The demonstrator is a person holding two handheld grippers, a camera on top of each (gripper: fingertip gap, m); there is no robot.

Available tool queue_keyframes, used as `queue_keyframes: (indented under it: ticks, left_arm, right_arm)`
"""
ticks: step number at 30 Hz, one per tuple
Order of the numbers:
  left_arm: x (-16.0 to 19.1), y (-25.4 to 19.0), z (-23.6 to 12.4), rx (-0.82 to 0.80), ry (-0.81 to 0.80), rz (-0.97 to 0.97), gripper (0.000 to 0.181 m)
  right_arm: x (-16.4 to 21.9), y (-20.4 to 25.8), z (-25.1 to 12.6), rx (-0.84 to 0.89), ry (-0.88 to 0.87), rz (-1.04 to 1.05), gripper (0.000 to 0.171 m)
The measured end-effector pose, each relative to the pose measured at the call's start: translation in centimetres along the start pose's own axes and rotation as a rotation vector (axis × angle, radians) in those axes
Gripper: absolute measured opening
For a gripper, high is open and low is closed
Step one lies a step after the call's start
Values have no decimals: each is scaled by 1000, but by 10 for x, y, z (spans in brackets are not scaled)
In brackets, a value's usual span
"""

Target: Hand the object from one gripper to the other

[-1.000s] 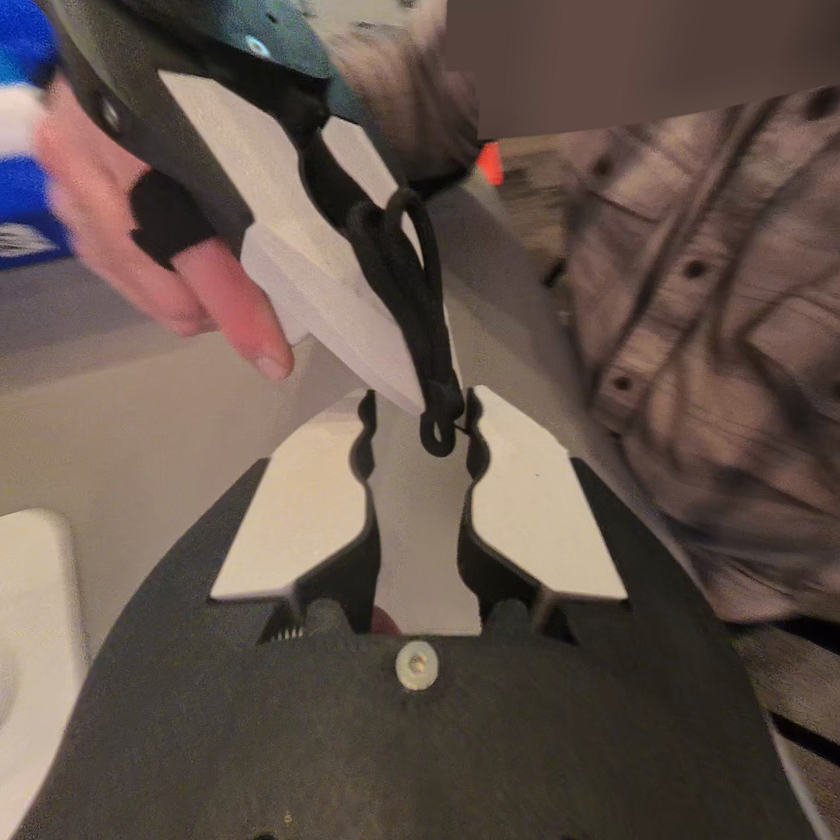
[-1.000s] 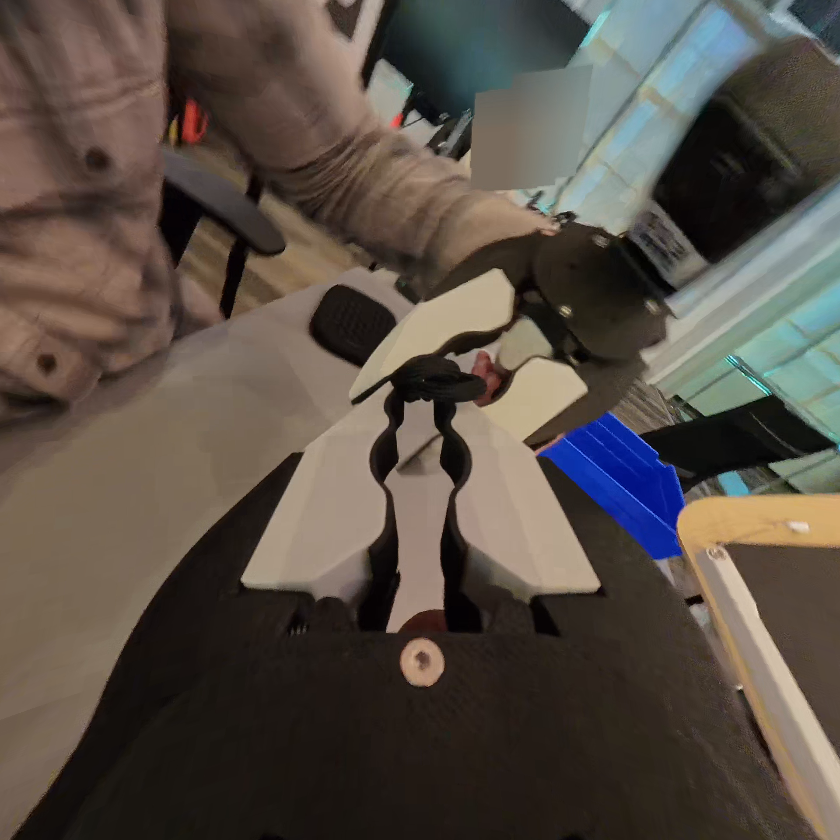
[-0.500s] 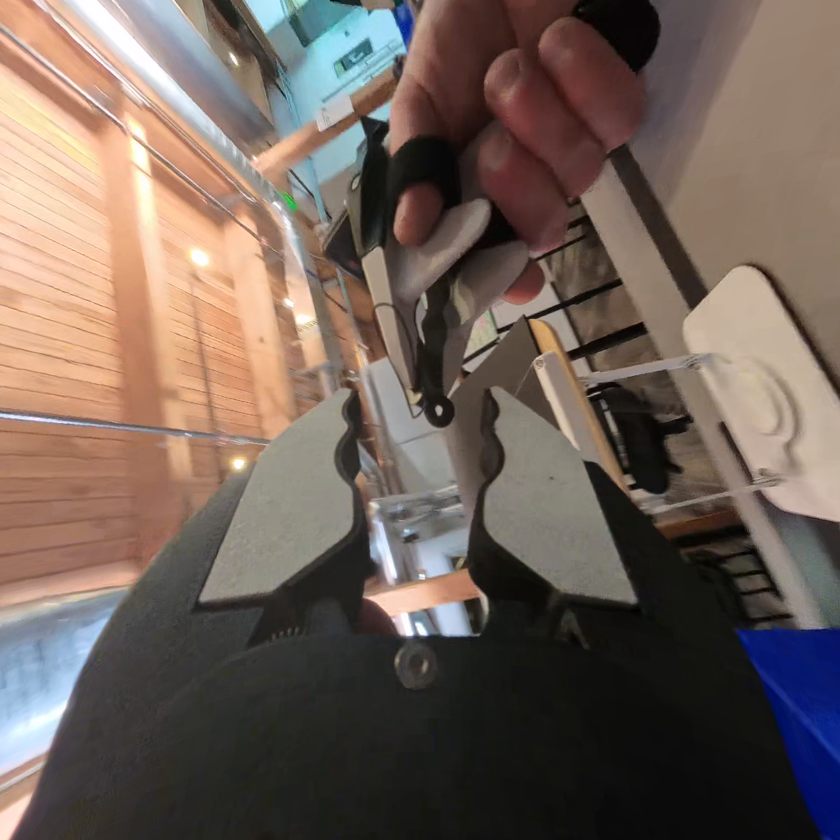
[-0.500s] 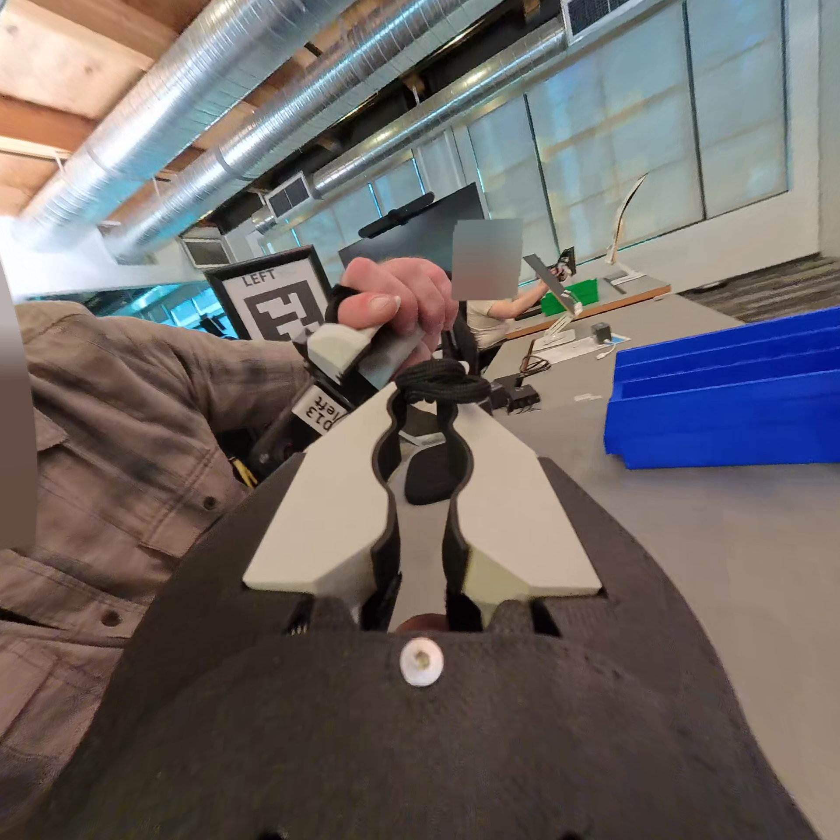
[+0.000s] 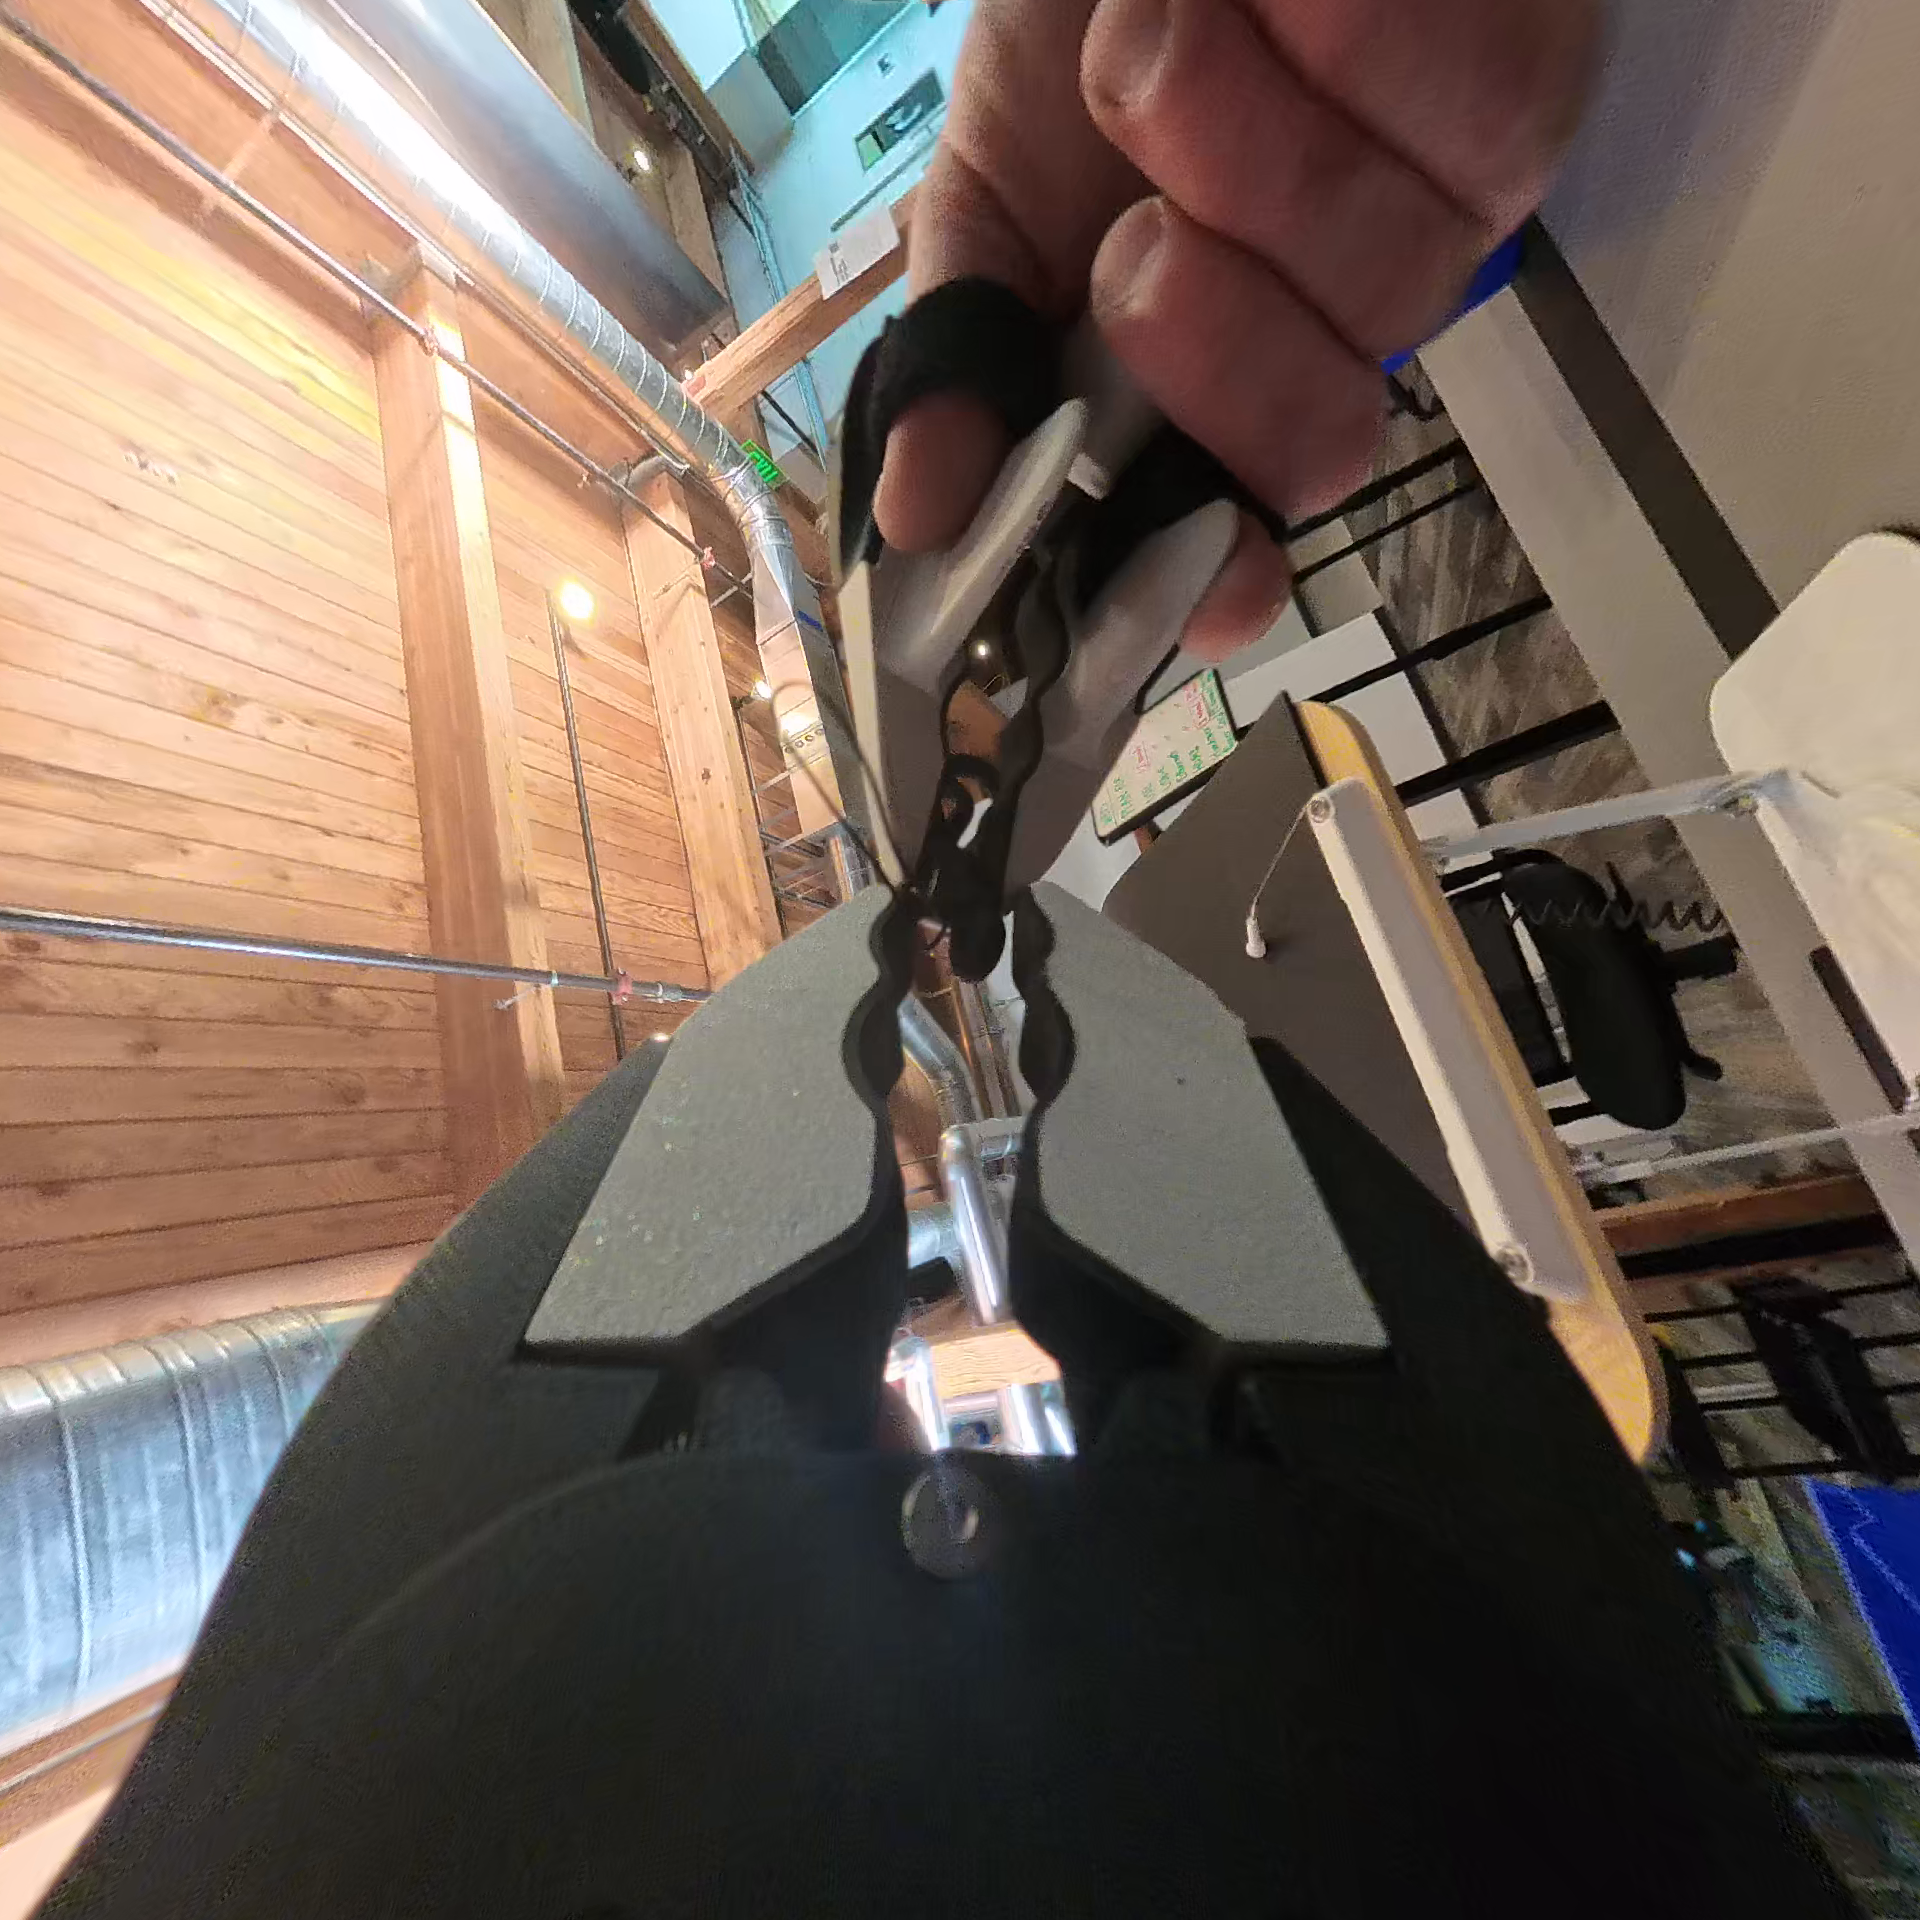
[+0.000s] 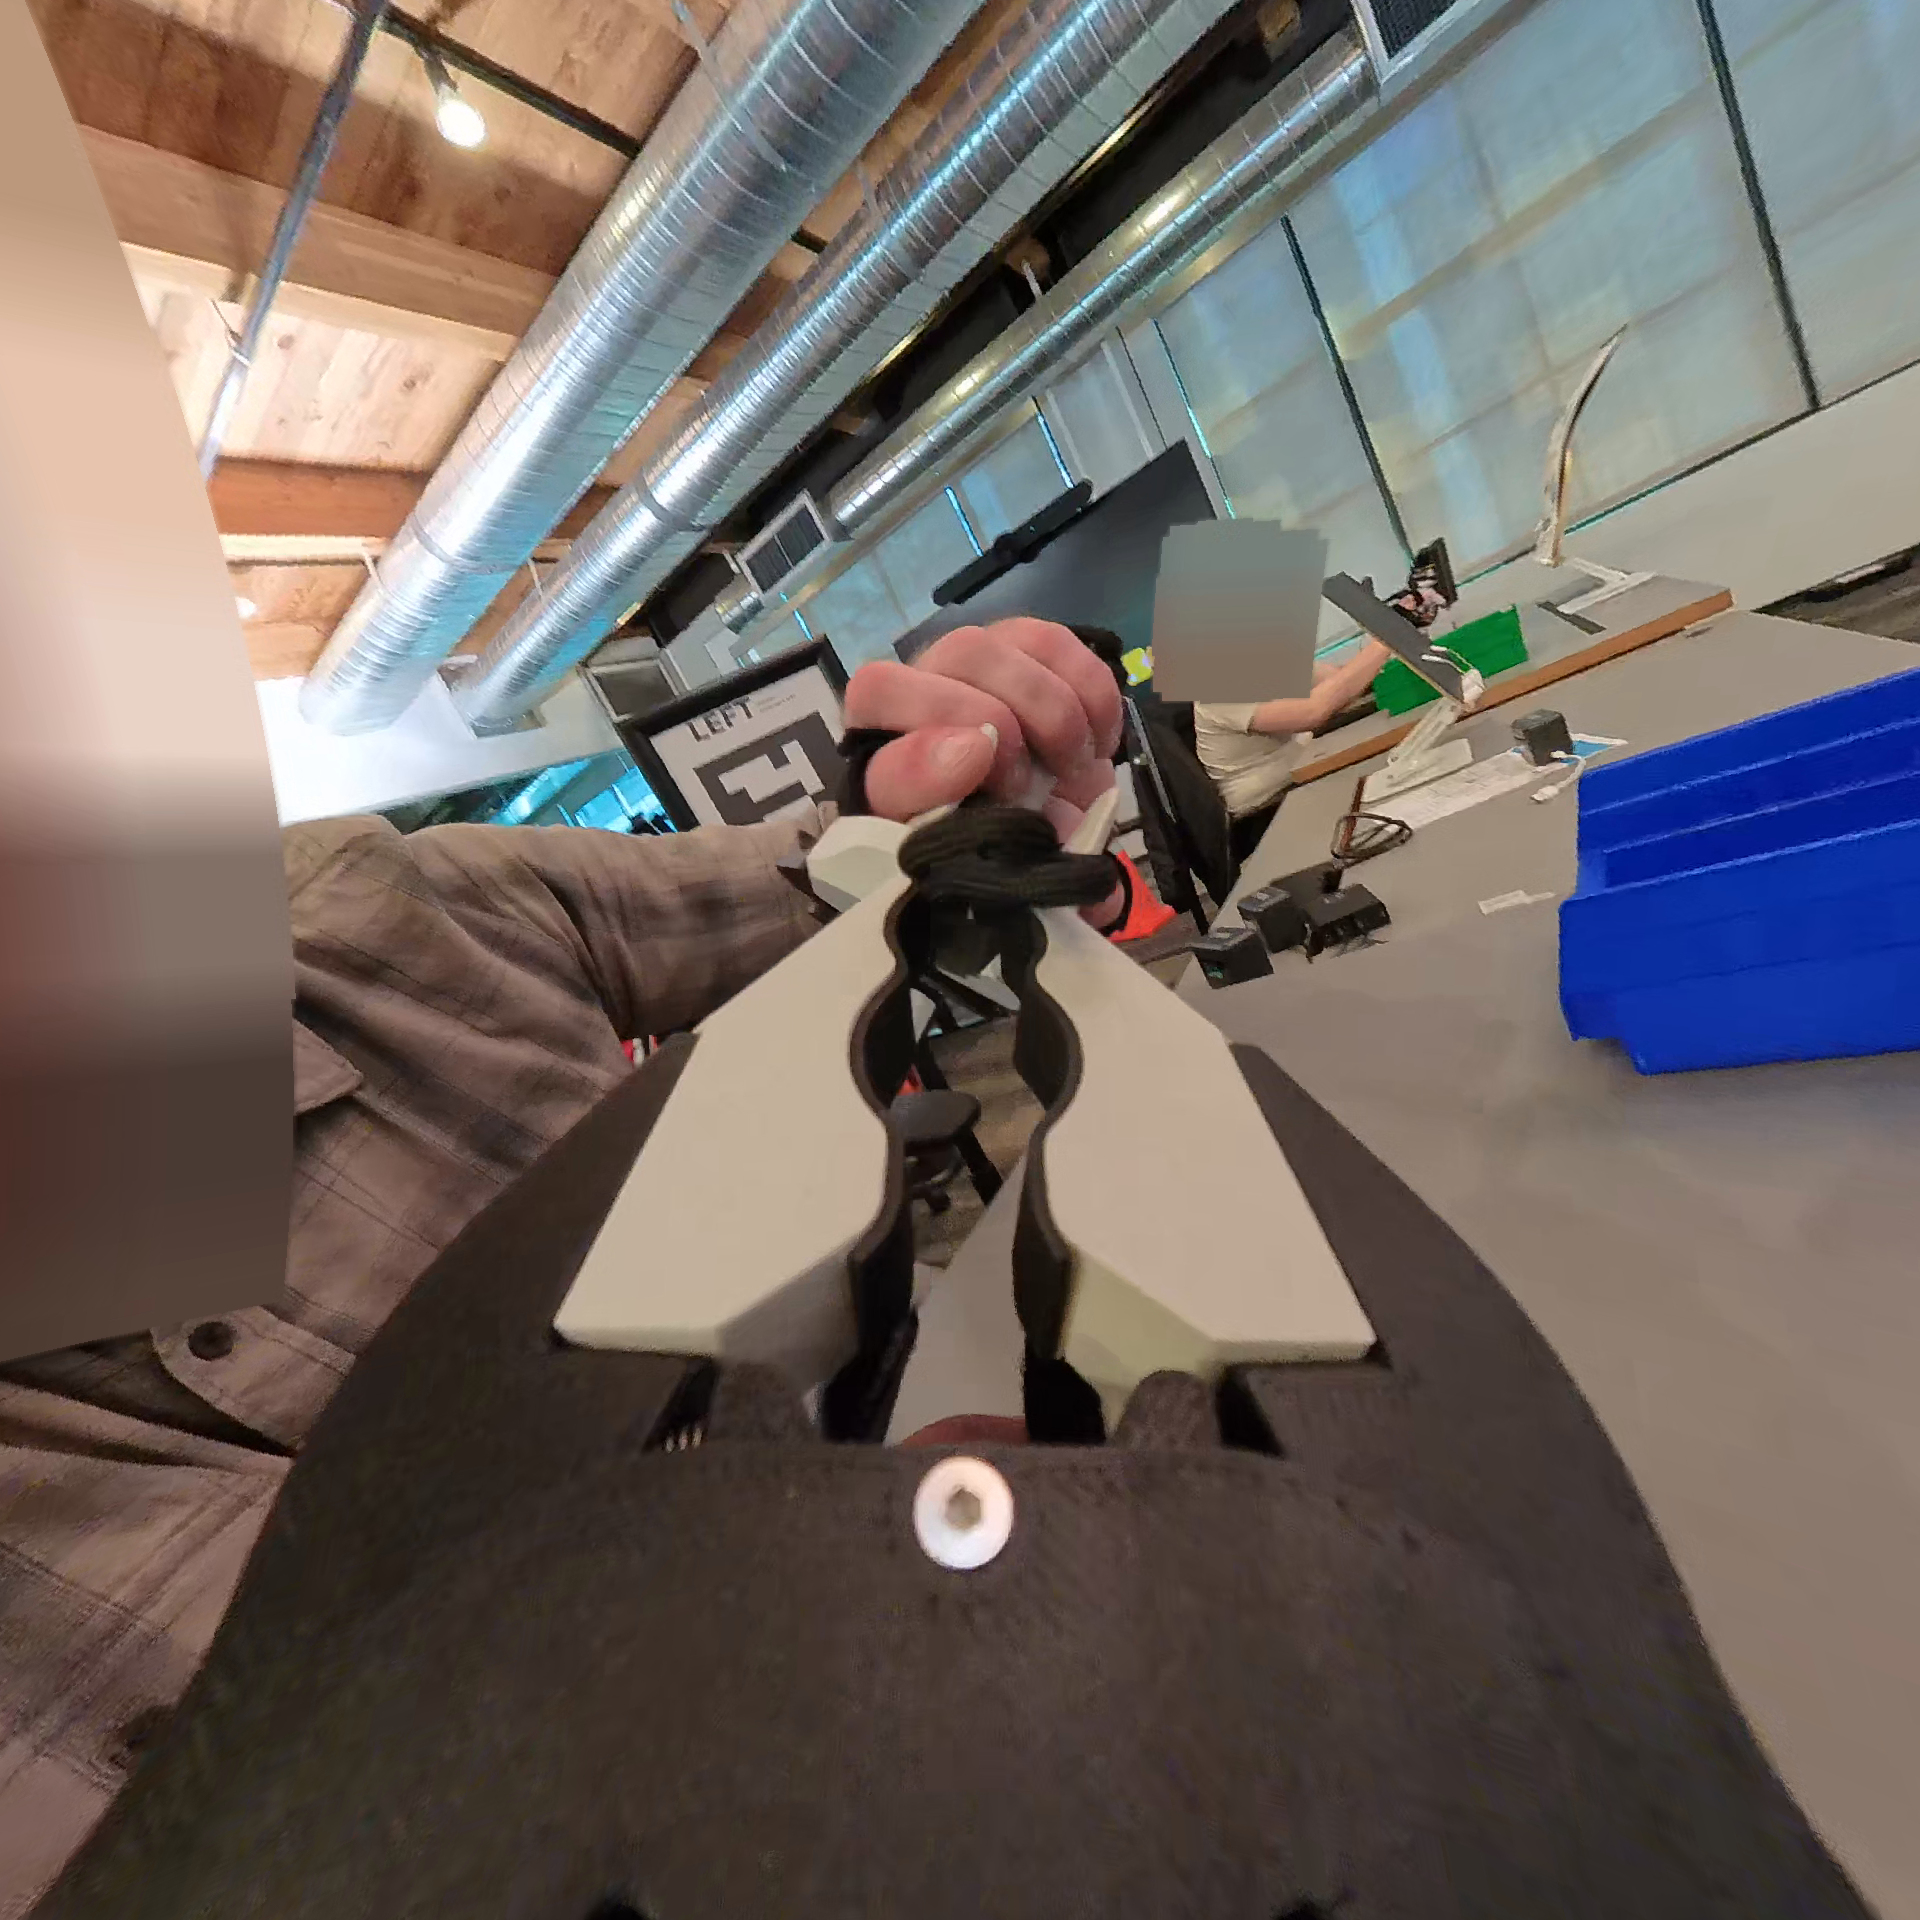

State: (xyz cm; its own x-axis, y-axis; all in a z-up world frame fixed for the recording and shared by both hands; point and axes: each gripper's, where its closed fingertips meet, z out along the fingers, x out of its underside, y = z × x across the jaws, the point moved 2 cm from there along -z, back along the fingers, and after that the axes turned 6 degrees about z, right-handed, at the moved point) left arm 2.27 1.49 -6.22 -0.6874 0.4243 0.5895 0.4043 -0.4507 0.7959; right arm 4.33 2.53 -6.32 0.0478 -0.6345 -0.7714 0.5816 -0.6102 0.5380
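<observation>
The right gripper (image 6: pixel 971 914) has its fingers clamped on a bundle of black cord (image 6: pixel 997 864), pinched at their very tips. In the left wrist view the cord (image 5: pixel 961 847) runs lengthwise along those fingers, its looped free end pointing down between the tips of the left gripper (image 5: pixel 961 935), whose fingers stand apart around it. A blue bin (image 6: pixel 1756 894) sits on the grey surface (image 6: pixel 1558 1195) right of the fingers.

Place looked like big open office or lab: shiny air pipes (image 6: pixel 644 343) overhead, long grey desks (image 6: pixel 1558 1195), blue bin (image 6: pixel 1745 883), wood wall (image 5: pixel 208 623).
</observation>
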Motion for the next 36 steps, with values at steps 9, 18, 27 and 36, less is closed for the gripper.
queue_keyframes:
  ticks: [9,18,27,36]
  left_arm:
    - [0,1,0,46,4,-174,3]
    - [8,5,1,67,30,-278,3]
    - [22,10,6,130,61,-541,3]
    - [44,3,10,484,84,-901,2]
  right_arm:
    - [-1,0,0,-35,-35,36,10]
    - [-6,-5,-1,20,-54,7,22]
    - [-12,-12,-8,130,-50,-124,39]
    - [-31,-19,-37,543,160,-788,45]
